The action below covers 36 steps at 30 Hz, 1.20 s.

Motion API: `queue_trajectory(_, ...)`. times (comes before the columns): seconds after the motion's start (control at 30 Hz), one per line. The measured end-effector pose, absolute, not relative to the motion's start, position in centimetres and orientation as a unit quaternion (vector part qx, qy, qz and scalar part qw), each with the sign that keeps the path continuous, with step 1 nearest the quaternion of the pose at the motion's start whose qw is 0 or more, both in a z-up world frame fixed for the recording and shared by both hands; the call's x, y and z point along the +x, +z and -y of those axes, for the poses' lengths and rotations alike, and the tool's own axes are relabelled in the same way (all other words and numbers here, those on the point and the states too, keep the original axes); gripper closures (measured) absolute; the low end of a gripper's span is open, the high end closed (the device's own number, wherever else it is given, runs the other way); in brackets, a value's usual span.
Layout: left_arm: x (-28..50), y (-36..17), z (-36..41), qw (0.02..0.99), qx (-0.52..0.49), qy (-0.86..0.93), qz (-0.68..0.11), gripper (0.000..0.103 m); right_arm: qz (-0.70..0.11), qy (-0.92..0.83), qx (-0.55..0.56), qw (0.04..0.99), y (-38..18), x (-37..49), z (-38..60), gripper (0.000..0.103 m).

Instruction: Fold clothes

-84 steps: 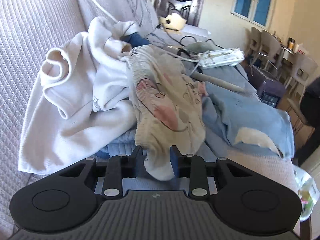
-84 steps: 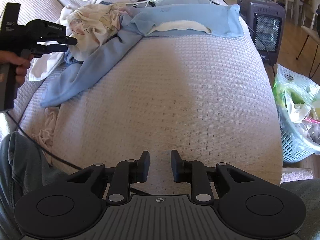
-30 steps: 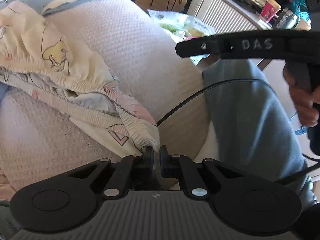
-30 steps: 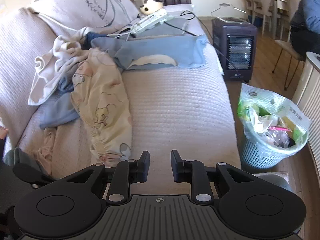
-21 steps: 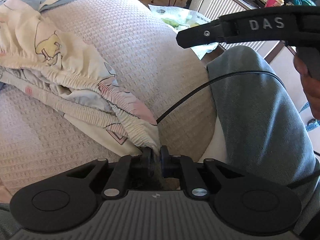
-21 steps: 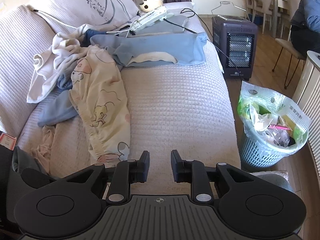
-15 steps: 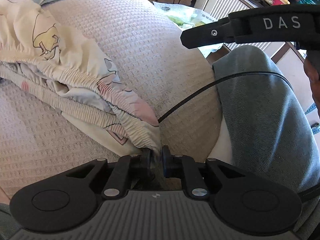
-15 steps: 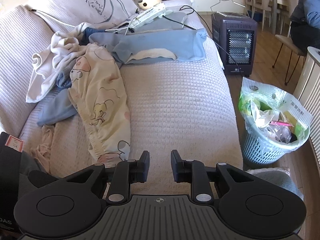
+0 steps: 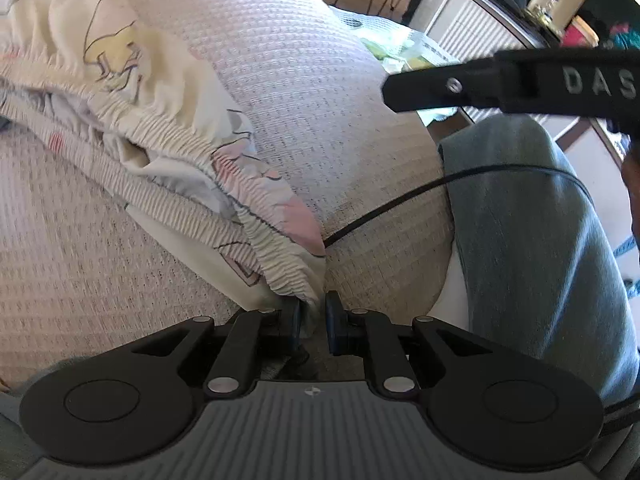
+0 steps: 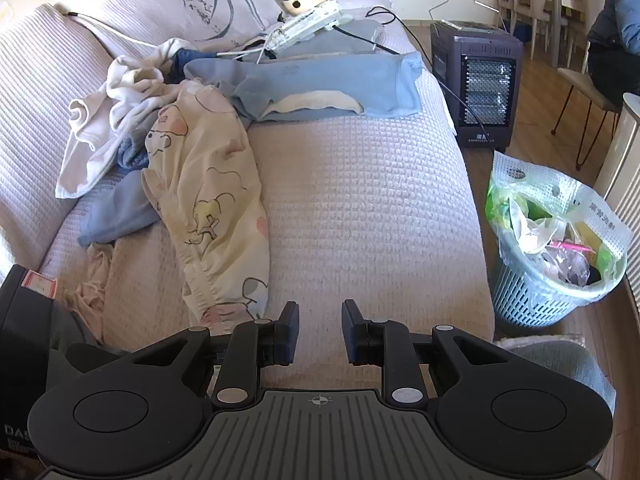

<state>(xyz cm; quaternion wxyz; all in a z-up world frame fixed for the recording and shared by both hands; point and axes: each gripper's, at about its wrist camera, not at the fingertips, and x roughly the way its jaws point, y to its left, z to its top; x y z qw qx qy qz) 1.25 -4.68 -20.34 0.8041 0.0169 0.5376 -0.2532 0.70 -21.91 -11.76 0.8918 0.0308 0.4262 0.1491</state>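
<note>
Landmark: sofa seat (image 10: pixel 360 208), pale waffle cover; all places given against it.
Left gripper (image 9: pixel 311 320): jaws a little apart with the elastic hem of the pyjama trousers (image 9: pixel 160 120) between them; fingers look parted enough that I can't tell if the cloth is pinched or just slack in the gap.
Right gripper (image 10: pixel 320 328): fingers spread wide, nothing between them, hanging over the front edge of the sofa seat.
Pyjama trousers: cream with cartoon print, stretched in a long strip down the left half of the sofa seat, waistband end at the front edge by the person's knee (image 9: pixel 532 248), far end running up into the clothes pile (image 10: pixel 120 120). Crumpled, no fold visible.
Clothes pile: white top, blue pieces, heaped at the back left of the sofa seat.
Blue top (image 10: pixel 328 84): lies across the back of the sofa seat, apart from the trousers.
Cable (image 9: pixel 400 204): black, runs over the front edge of the sofa seat just beside the hem.
Step, my guess: laying one garment out on the bare right part of the sofa seat.
Next move needs: a second hold on the waistband by the free gripper, then spreading flat; mind the cable.
</note>
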Motion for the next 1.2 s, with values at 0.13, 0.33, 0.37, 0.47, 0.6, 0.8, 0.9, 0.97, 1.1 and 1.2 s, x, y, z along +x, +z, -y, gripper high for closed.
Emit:
queue_trajectory(0.13, 1.3, -20.5, 4.3, 0.806, 0.006, -0.25, -0.537, 0.091, -0.428, 0.149, 0.03, 0.891, -11.9, 0.5, 21.9, 0.079)
queue_trajectory(0.33, 1.3, -20.7, 3.8, 0.807, -0.008, -0.247, -0.536, 0.091, -0.428, 0.151, 0.026, 0.89, -11.9, 0.4, 21.8, 0.079)
queue_trajectory(0.37, 1.3, -20.7, 3.8, 0.808, -0.008, -0.247, -0.535, 0.091, -0.428, 0.152, 0.026, 0.89, -11.8, 0.4, 21.8, 0.079)
queue_trajectory(0.47, 1.2, -20.7, 3.7, 0.809, -0.006, -0.247, -0.533, 0.091, -0.427, 0.155, 0.023, 0.89, -11.8, 0.4, 21.6, 0.079)
queue_trajectory(0.6, 0.9, -20.2, 3.6, 0.813, 0.002, -0.248, -0.526, 0.091, -0.427, 0.158, 0.02, 0.89, -11.7, 0.3, 21.4, 0.079)
queue_trajectory(0.8, -0.5, -18.0, 4.9, 0.833, 0.034, -0.241, -0.496, 0.086, -0.429, 0.16, 0.016, 0.889, -11.8, 0.2, 21.2, 0.079)
queue_trajectory(0.9, -1.0, -16.7, 4.4, 0.843, 0.023, -0.228, -0.487, 0.08, -0.429, 0.16, 0.016, 0.889, -11.8, 0.4, 21.2, 0.079)
queue_trajectory(0.97, -1.4, -15.8, 4.1, 0.849, 0.013, -0.217, -0.482, 0.078, -0.428, 0.158, 0.017, 0.89, -11.7, 0.4, 21.1, 0.079)
queue_trajectory(1.1, -2.3, -14.0, 3.4, 0.861, -0.008, -0.195, -0.47, 0.074, -0.422, 0.152, 0.022, 0.893, -11.4, 0.3, 21.2, 0.079)
queue_trajectory(1.2, -3.3, -12.6, 1.8, 0.871, -0.001, -0.184, -0.456, 0.068, -0.421, 0.153, 0.026, 0.894, -11.1, 0.3, 21.3, 0.079)
